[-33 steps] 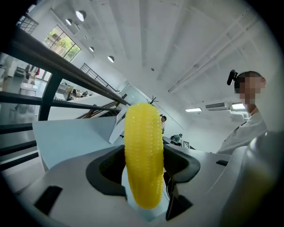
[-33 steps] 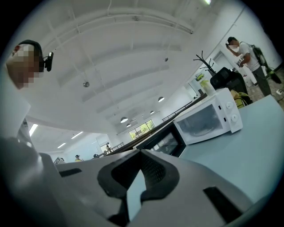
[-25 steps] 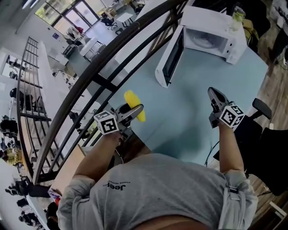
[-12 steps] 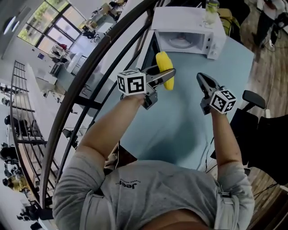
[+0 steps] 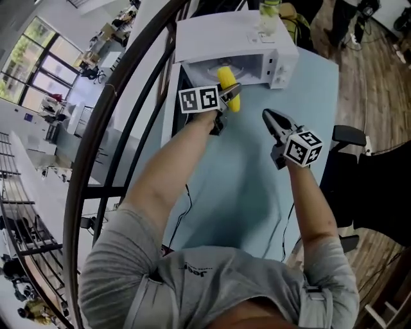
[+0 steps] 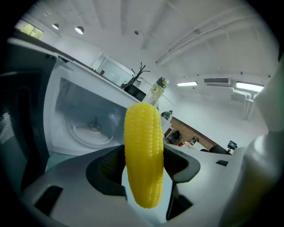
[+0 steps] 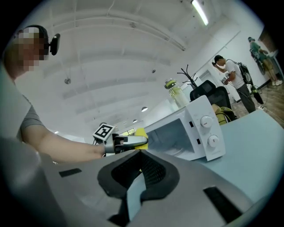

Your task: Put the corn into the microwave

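Your left gripper (image 5: 233, 96) has the corn (image 5: 225, 78) clamped round its middle, jaws standing fairly wide on the cob. In the left gripper view both ends of the cob stick out, one above the pads and one below. In the head view it sits at the upper middle of the frame, right at the mouth of the open microwave (image 5: 212, 38); I judge it is not yet inside. Your right gripper (image 5: 268, 118), just right of centre, has its jaws drawn together on nothing, above the table (image 5: 244, 186)

The cob crosses the jaws end-up, so its top tip could catch the upper edge of the opening as you go in. A knock there would likely pivot the round cob in the pads or pop it loose onto the table. The dark door (image 6: 17, 115) fills the far left of the left gripper view, close to your arm; brush it and it may swing. Let go too high over the glass turntable (image 6: 91, 128) and the corn could bounce or roll back out the front. A hard bump to the housing might also tip the bottle (image 5: 270, 9) standing on top
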Motion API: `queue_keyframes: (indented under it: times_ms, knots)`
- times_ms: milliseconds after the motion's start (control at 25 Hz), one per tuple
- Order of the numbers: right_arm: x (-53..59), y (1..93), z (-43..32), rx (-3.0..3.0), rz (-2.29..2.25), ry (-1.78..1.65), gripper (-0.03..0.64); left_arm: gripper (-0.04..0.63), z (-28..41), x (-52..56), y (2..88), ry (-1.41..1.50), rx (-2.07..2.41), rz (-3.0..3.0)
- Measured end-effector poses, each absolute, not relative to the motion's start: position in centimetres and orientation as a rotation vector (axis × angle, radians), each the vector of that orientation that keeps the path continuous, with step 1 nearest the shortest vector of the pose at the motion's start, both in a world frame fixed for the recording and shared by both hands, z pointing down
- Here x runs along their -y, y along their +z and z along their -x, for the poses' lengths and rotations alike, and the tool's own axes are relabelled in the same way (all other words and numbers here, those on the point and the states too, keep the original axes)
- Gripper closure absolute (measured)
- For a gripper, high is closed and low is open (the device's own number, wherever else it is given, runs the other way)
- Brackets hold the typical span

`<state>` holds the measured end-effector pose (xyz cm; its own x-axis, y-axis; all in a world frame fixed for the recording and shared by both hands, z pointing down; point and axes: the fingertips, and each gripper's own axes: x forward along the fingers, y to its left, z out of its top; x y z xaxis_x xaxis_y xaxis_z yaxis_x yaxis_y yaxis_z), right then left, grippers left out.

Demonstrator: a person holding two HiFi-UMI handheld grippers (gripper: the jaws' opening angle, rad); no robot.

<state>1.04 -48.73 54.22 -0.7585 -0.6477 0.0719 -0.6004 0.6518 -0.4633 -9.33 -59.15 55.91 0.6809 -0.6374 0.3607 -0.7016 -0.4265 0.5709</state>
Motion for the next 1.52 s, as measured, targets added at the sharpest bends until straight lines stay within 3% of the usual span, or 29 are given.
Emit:
queue_keyframes:
  times_ms: [440,1520]
  knots:
    - [51.9,58.2,0.4,-2.807,1.021,-0.752,0.601,0.330,12.1,69.6,63.6,0.316,1.254,-2.113]
    - [52.7,60.1,3.4,-2.771,0.824,-0.727,0.601,0.330,14.6,79.0,65.5,0.660,1.606,-2.333]
